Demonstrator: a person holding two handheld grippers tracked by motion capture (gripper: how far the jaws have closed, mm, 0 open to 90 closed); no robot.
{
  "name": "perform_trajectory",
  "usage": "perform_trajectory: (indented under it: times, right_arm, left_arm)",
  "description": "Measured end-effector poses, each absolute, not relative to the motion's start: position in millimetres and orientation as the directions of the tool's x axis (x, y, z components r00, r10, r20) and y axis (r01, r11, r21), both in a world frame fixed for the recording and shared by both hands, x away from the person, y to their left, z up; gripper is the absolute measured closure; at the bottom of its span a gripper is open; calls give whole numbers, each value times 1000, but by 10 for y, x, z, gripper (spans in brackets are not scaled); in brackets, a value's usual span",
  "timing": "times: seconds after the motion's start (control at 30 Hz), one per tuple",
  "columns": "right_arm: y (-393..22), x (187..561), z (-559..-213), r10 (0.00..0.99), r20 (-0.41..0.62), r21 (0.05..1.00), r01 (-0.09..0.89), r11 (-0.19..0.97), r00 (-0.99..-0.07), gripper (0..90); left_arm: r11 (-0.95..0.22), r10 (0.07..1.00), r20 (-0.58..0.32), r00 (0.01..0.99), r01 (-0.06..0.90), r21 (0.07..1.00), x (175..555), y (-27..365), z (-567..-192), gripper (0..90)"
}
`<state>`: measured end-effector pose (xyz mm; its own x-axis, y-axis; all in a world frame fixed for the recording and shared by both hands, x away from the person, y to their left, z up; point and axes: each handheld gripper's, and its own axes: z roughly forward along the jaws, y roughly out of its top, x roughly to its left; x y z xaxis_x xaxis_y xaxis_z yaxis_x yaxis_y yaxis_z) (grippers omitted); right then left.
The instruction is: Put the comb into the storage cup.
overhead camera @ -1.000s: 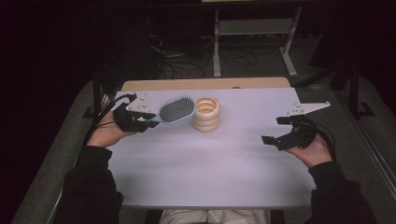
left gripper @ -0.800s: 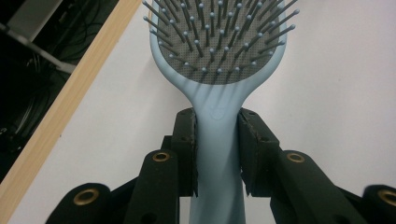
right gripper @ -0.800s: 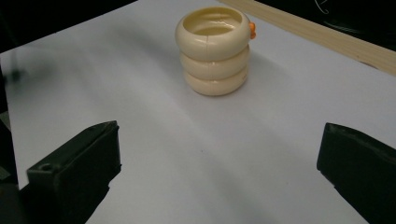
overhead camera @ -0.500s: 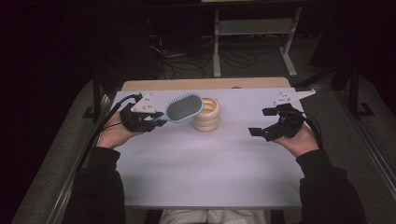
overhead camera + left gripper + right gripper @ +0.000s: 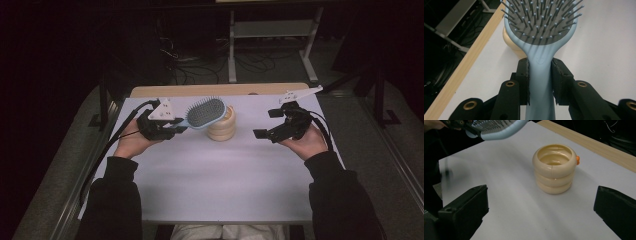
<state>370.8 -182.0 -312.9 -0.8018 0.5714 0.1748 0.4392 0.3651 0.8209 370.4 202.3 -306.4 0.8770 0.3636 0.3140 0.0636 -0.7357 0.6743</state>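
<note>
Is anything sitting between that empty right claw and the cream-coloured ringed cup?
Nothing visible. From the right gripper, jaws wide open, bare white table runs to the cup. The hairbrush, clamped in the left gripper, hangs beyond the cup.

We are counting one light-blue hairbrush (image 5: 206, 112), one cream ribbed cup (image 5: 222, 127) with a single orange nub (image 5: 577, 160) on its side, and one white-topped table (image 5: 210, 185). We are also seeing two black grippers, a left gripper (image 5: 176, 128) and a right gripper (image 5: 265, 123).
</note>
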Motion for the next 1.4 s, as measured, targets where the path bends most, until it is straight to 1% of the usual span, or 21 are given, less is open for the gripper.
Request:
perform_trajectory:
  times: [0.17, 0.33, 0.53, 0.73, 1.07, 1.17, 1.27, 1.4]
  right_arm:
    - [-1802, 3769, -3075, 576, 198, 823, 454, 342, -793, 0]
    - [-1752, 3827, -3056, 576, 199, 830, 449, 330, -793, 0]
    - [-1614, 3893, -3047, 563, 202, 830, 445, 335, -801, 0]
    - [-1468, 3984, -3009, 543, 242, 835, 458, 305, -804, 0]
    - [-1247, 4079, -3004, 534, 251, 820, 470, 325, -807, 0]
    - [-1215, 4112, -3029, 530, 268, 816, 482, 320, -805, 0]
    - [-1197, 4151, -3055, 520, 301, 818, 496, 290, -800, 0]
    - [-1155, 4210, -3098, 525, 326, 797, 528, 295, -786, 0]
  left_arm:
    - [-736, 356, 321, 878, 52, 675, 3719, 1924, -3084, 702]
    - [-723, 356, 313, 880, 48, 689, 3746, 1855, -3116, 702]
    - [-729, 358, 320, 877, 49, 683, 3765, 1806, -3179, 702]
    - [-725, 362, 325, 874, 45, 687, 3769, 1778, -3207, 702]
    - [-726, 365, 349, 863, 30, 687, 3750, 1746, -3240, 701]
    - [-728, 363, 359, 860, 22, 685, 3741, 1730, -3253, 702]
    - [-728, 365, 374, 853, 11, 685, 3733, 1713, -3270, 702]
    - [-723, 354, 372, 858, -1, 691, 3728, 1683, -3289, 701]
